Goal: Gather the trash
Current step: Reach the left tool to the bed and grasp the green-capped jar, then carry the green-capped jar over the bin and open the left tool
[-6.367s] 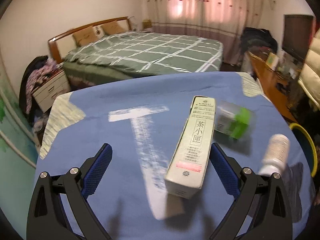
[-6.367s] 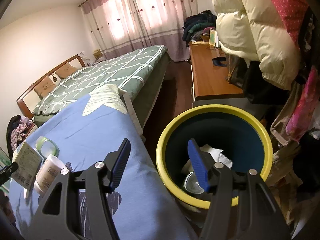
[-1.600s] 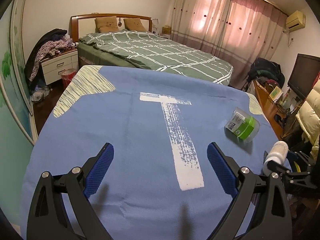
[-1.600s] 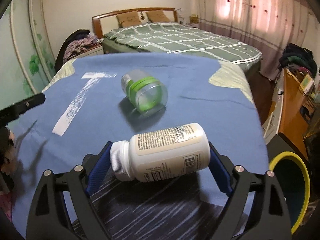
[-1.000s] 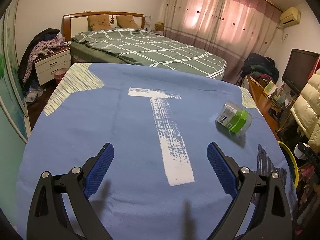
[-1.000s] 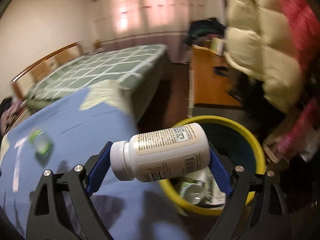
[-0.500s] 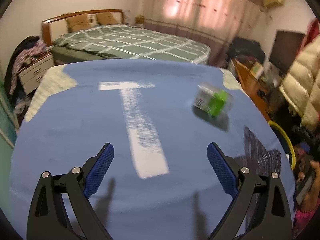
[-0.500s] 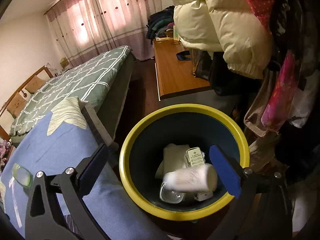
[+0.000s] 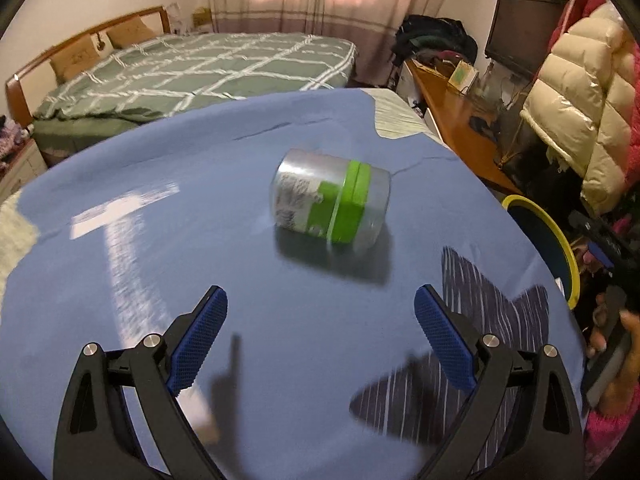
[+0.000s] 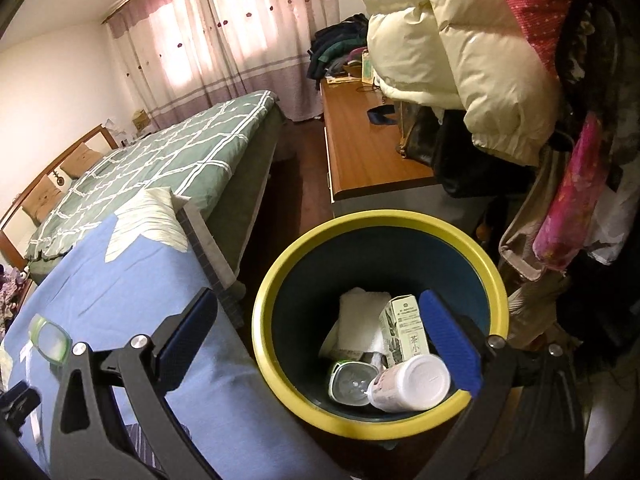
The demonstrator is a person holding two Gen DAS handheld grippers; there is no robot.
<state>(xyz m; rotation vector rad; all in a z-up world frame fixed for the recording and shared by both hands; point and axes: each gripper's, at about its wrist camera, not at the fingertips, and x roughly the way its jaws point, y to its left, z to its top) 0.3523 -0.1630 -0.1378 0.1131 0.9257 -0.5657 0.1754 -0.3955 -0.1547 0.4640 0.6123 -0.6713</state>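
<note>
A clear jar with a green band (image 9: 332, 197) lies on its side on the blue cloth, ahead of my left gripper (image 9: 320, 340), which is open and empty. The same jar (image 10: 50, 339) shows small at the left of the right wrist view. My right gripper (image 10: 320, 344) hangs open and empty over the yellow-rimmed bin (image 10: 288, 272). Inside the bin lie the white bottle (image 10: 412, 384), a tea carton (image 10: 406, 328), a green-rimmed container (image 10: 350, 382) and white paper (image 10: 360, 320). The bin's rim (image 9: 560, 240) shows at the right of the left wrist view, beside a hand (image 9: 624, 356) on the other gripper's handle.
The blue cloth (image 9: 240, 264) has a white T mark (image 9: 120, 240) at left and a dark striped patch (image 9: 500, 308) near its right edge. A bed (image 9: 200, 68) lies beyond. A wooden desk (image 10: 364, 152) and hanging coats (image 10: 460, 52) crowd the bin's far side.
The white bottle has left my right gripper and now lies in the bin. My left gripper has swung right toward the green-banded jar, which looks much larger and nearer.
</note>
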